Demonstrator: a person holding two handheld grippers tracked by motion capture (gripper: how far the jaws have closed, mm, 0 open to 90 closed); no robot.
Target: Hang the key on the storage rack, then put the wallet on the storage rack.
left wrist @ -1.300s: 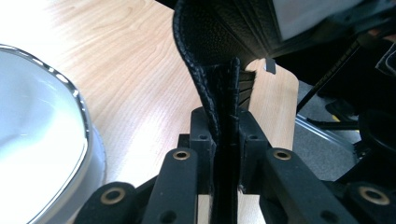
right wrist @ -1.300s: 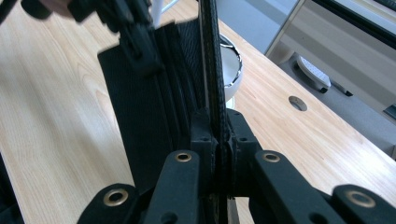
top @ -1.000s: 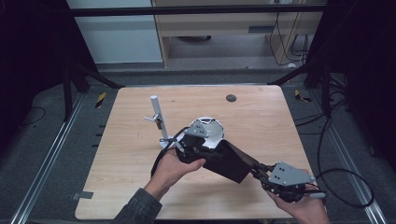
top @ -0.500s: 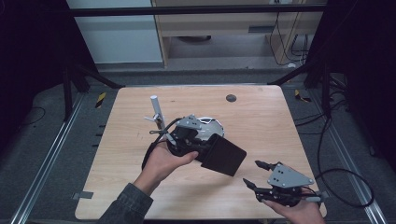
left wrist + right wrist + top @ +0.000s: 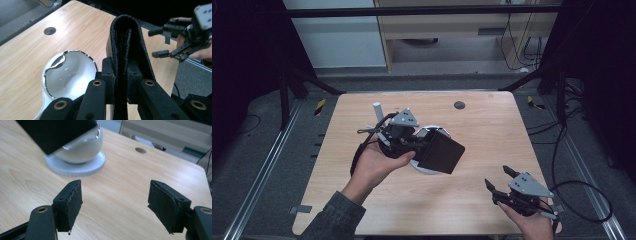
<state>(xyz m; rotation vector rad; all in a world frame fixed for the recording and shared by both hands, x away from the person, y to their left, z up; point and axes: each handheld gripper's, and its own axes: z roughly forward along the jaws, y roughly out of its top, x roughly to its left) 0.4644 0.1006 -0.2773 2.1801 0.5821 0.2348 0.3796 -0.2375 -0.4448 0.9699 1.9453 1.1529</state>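
A folded black leather wallet [image 5: 442, 152] hangs tilted above the table, and my left gripper [image 5: 412, 145] is shut on its near edge. In the left gripper view the wallet [image 5: 127, 37] stands fold-up between the jaws of my left gripper [image 5: 121, 75]. Just under it sits a white bowl with a shiny rim [image 5: 70, 72] on a round white base [image 5: 75, 167]. My right gripper [image 5: 497, 177] stands open near the table's front right, apart from the wallet [image 5: 55, 132], with nothing between its pads [image 5: 70, 202].
A white upright cylinder [image 5: 377, 109] stands at the back left beside the left hand. A small round hole [image 5: 459, 105] marks the wooden table [image 5: 492, 135] at the back. Dark frame rails and cables [image 5: 572, 195] surround the table.
The left gripper carried the wallet left and up, over the bowl. The right gripper came off the wallet's corner, opened and drew back toward the front right.
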